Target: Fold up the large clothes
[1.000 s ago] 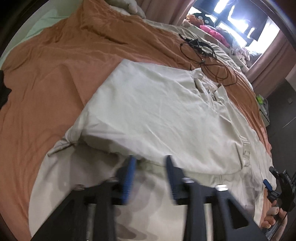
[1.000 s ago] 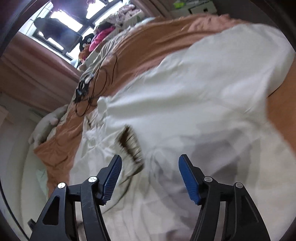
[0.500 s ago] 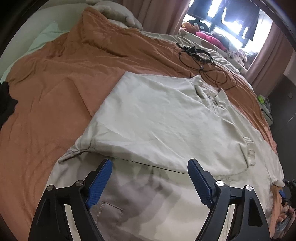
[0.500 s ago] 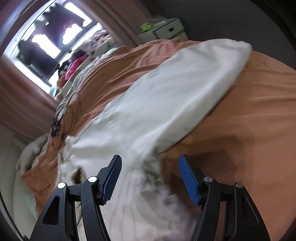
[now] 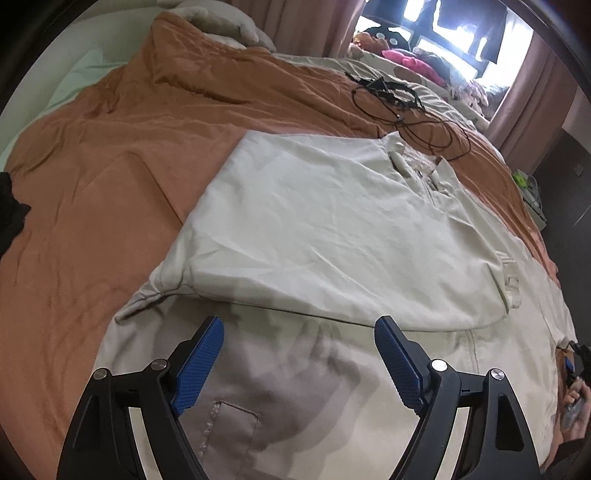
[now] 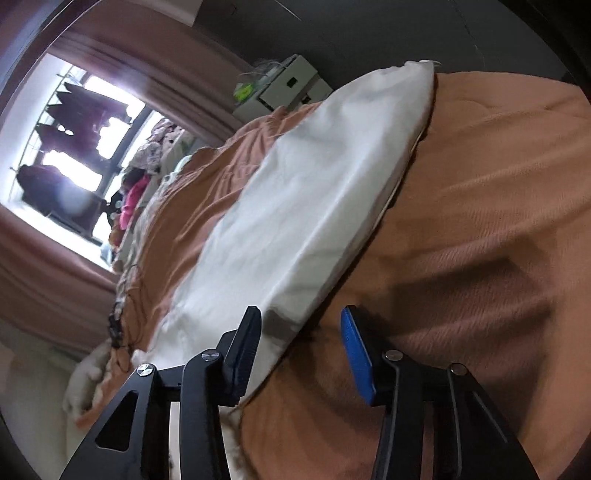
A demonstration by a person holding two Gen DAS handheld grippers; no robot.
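A large beige garment (image 5: 332, 236) lies on the orange bedspread (image 5: 92, 184), its upper part folded over its lower part. My left gripper (image 5: 299, 362) is open and empty just above the lower layer, short of the fold's edge. In the right wrist view the garment (image 6: 314, 206) runs away as a long pale strip. My right gripper (image 6: 301, 343) is open, tilted, and straddles the garment's near edge; the left finger lies over the cloth and the right one over the bedspread (image 6: 480, 258).
Black cables (image 5: 399, 99) lie on the bed beyond the garment. Pillows (image 5: 229, 26) are at the head. A pile of clothes (image 5: 417, 62) sits by the bright window (image 6: 81, 140). A white drawer unit (image 6: 288, 85) stands beside the bed. A dark item (image 5: 9, 206) lies at far left.
My left gripper opened wide and pulled back a little from the fold. My right gripper swung off the middle of the garment to its side edge and narrowed somewhat.
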